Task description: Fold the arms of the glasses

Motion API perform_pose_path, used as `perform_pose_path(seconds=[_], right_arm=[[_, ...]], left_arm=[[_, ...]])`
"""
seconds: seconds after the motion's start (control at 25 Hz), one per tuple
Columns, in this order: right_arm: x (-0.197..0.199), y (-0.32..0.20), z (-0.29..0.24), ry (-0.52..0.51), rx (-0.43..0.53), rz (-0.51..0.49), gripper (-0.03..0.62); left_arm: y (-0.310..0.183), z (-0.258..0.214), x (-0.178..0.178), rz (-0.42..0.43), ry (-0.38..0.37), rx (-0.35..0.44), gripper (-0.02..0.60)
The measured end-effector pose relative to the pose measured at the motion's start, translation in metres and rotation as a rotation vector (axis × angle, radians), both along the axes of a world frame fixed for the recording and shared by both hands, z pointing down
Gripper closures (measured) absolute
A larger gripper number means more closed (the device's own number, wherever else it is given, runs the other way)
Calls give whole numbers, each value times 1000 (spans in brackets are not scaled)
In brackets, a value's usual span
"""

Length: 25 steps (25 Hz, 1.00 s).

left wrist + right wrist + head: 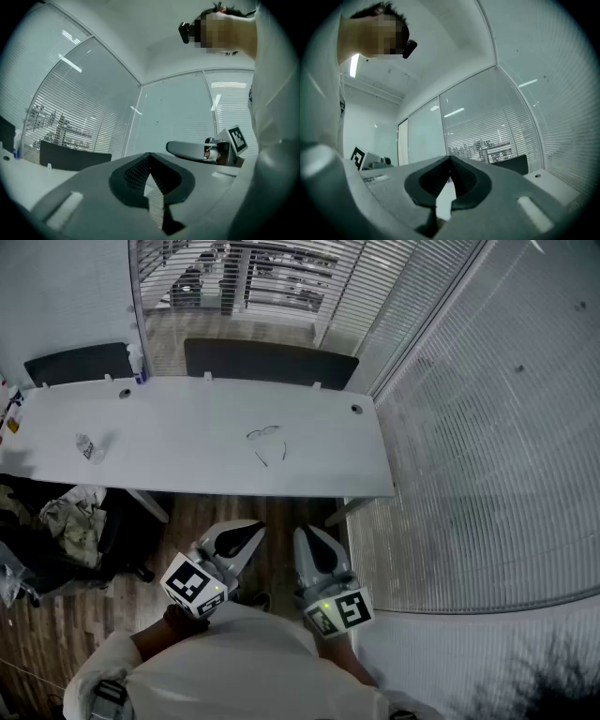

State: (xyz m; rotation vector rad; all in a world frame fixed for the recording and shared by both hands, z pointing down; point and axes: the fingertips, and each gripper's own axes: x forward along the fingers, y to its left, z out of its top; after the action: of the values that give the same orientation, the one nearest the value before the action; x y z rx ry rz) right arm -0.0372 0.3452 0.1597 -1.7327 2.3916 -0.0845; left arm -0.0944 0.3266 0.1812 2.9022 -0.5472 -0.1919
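Fingers (133, 176) of the left gripper (251, 529) are closed tip to tip with nothing between them. The right gripper (305, 532) is likewise closed and empty. Both grippers sit side by side close to the person (244, 662). They stop short of the near edge of the long white rectangular bench (187, 474), above the brown wood-plank floor (281, 512), and point toward that edge.

The thin wire-framed glasses (265, 434) lie on the bench right of its centre, roughly midway between the near and far edges. Both arms (261, 458) are spread open toward the near edge.

A crumpled clear plastic wrapper (88, 447) lies well apart from the glasses, toward the left end. 2 round cable holes sit along the far edge: 1 toward the left (125, 393) and 1 at the far right corner (356, 409). 2 dark flat panels (272, 360) stand just behind the far edge. A glass wall with slatted blinds (469, 446) runs close along the bench's right end.
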Motion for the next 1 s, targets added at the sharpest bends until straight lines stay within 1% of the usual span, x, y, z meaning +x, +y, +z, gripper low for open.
perform_pose_path(seconds=[0.32,0.56,0.76,1.0], right_arm=[[2,2,0,-4,4,0,594],[3,3,-1,-4,10,-12,594],[13,6,1,-14,7,-5,594],[32,11,7,-55,-21,-3,593]], left_arm=[[3,0,2,5,4,-3,578],[2,4,3,-7,-12,7,578],[6,6,11,-10,-13,2,578],[11,7,26,-14,-13,-10,578]])
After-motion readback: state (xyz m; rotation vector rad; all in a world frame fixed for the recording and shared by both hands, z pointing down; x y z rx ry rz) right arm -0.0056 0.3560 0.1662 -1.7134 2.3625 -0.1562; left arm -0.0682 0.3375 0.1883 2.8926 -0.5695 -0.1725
